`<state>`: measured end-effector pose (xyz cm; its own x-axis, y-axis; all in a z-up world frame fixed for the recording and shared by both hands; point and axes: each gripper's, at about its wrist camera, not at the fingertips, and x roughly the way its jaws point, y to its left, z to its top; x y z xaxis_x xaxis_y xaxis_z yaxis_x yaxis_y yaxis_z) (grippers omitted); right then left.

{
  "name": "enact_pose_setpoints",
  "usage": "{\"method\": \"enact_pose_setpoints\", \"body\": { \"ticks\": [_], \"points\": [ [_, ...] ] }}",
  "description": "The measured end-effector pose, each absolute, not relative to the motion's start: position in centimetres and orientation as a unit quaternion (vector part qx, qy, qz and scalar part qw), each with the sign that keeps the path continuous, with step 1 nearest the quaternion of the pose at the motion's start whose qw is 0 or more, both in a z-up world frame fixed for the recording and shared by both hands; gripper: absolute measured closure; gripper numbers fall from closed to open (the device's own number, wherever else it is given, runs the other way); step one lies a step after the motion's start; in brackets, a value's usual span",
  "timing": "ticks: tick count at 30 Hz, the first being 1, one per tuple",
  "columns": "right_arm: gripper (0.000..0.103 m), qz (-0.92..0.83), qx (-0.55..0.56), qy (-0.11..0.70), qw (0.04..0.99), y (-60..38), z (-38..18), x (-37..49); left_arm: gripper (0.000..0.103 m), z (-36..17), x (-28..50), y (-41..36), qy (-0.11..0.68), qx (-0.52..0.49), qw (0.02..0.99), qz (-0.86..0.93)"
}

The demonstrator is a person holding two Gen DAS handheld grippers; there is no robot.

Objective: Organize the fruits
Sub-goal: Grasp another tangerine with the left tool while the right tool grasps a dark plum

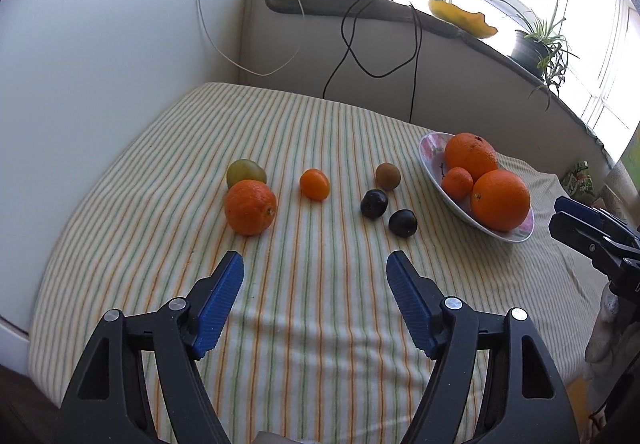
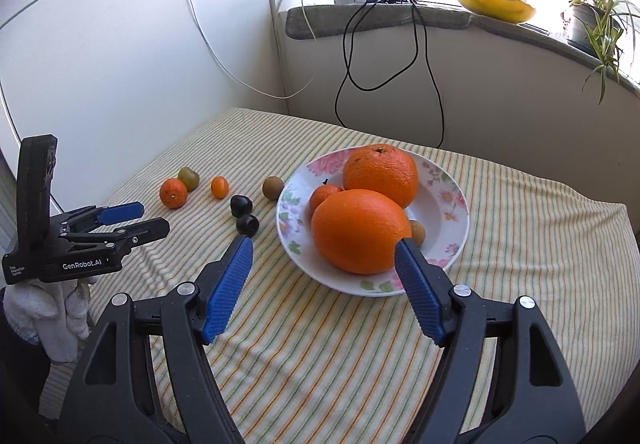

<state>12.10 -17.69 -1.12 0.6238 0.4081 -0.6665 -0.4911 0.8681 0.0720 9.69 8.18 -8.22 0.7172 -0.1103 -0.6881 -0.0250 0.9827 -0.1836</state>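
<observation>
I hold both grippers above the striped desk [image 1: 320, 324]. The left gripper [image 1: 315, 264] has its jaws apart and empty; the right gripper [image 2: 324, 248] likewise. The loose fruits lie ahead of the left jaws: the small orange [image 1: 250, 207] forward-left, the two dark plums [image 1: 374, 204] forward-right. The plate [image 2: 452, 244] sits directly ahead of the right jaws, touching nothing of them. I judge the left gripper nearer to the loose fruits.
</observation>
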Motion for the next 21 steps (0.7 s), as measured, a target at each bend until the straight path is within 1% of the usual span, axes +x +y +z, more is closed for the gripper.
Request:
{"method": "enact_pose_setpoints", "body": {
  "ticks": [7, 10, 11, 12, 14, 15, 16, 18, 20, 21],
  "points": [
    [0.027, 0.276, -0.074, 0.357, 0.889, -14.5, -1.8, 11.1, 0.030, -8.5, 9.0, 10.7, 0.365, -0.124, 0.923, 0.002],
    [0.027, 0.285, -0.073, 0.366, 0.883, -13.3, -2.6, 10.9, 0.032, -8.7, 9.3, 11.3, 0.366, -0.131, 0.921, 0.002],
    [0.027, 0.287, -0.072, 0.371, 0.880, -12.9, -2.9, 10.9, 0.035, -8.8, 9.5, 11.4, 0.366, -0.131, 0.921, 0.001],
    [0.027, 0.289, -0.071, 0.375, 0.878, -12.5, -3.2, 11.0, 0.042, -8.8, 9.7, 11.5, 0.366, -0.132, 0.921, -0.001],
    [0.027, 0.292, -0.073, 0.381, 0.874, -11.7, -3.8, 11.1, 0.045, -9.1, 10.1, 11.7, 0.369, -0.138, 0.919, -0.008],
    [0.028, 0.292, -0.073, 0.383, 0.873, -11.4, -4.0, 11.3, 0.045, -9.2, 10.3, 11.7, 0.370, -0.139, 0.919, -0.011],
    [0.032, 0.290, -0.073, 0.385, 0.873, -11.0, -4.2, 11.4, 0.048, -9.3, 10.6, 11.8, 0.371, -0.139, 0.918, -0.014],
    [0.036, 0.291, -0.070, 0.395, 0.869, -10.4, -4.7, 11.9, 0.054, -9.6, 11.1, 11.9, 0.375, -0.146, 0.915, -0.022],
    [0.041, 0.289, -0.071, 0.405, 0.865, -9.7, -5.2, 12.5, 0.058, -9.8, 11.6, 11.9, 0.377, -0.150, 0.913, -0.028],
    [0.045, 0.289, -0.070, 0.409, 0.863, -9.5, -5.5, 12.8, 0.058, -9.9, 11.8, 12.0, 0.378, -0.151, 0.913, -0.030]
  ]
}}
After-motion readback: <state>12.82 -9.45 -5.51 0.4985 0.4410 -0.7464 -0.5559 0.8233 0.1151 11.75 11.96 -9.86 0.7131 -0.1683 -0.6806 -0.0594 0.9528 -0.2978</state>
